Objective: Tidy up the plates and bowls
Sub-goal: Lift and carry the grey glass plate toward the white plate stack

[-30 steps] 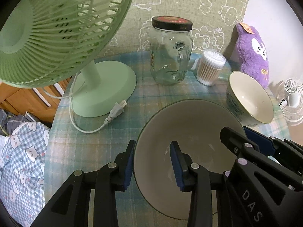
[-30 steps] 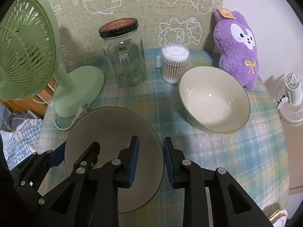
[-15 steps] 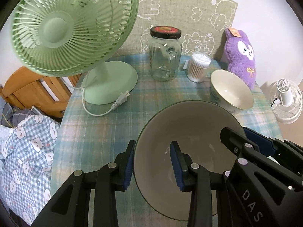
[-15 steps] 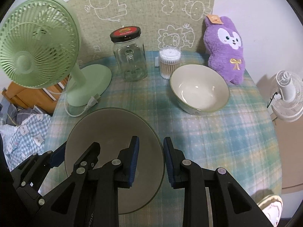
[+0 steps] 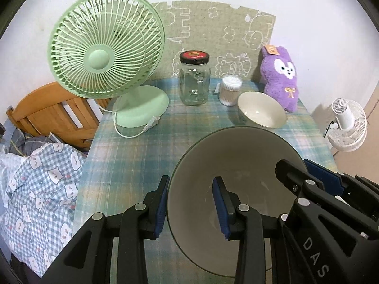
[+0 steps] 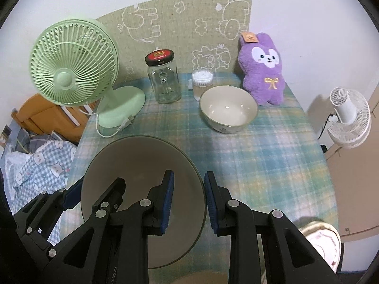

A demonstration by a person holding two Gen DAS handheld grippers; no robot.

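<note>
A large grey bowl [image 5: 241, 165] hangs above the checked tablecloth [image 5: 142, 156], held by its rim from both sides. My left gripper [image 5: 190, 189] is shut on the rim's left edge, one pad outside and one inside. In the right wrist view my right gripper [image 6: 189, 184] is shut on the right edge of the same grey bowl [image 6: 137, 165]. The other gripper shows in each view, the right one [image 5: 308, 177] and the left one [image 6: 94, 194]. A smaller cream bowl [image 5: 261, 113] [image 6: 228, 112] stands upright on the table farther back.
A green fan [image 5: 106, 54] with its loose cord stands at the back left. A lidded glass jar [image 5: 194, 80], a cotton swab tub [image 5: 230, 91] and a purple plush [image 5: 281, 75] line the back. A white fan [image 6: 348, 118] stands off the table's right side. Bedding [image 5: 35, 189] lies left.
Both grippers have risen and drawn back from the wall with the grey bowl still held. The fan, jar and cream bowl now look smaller and farther off.
</note>
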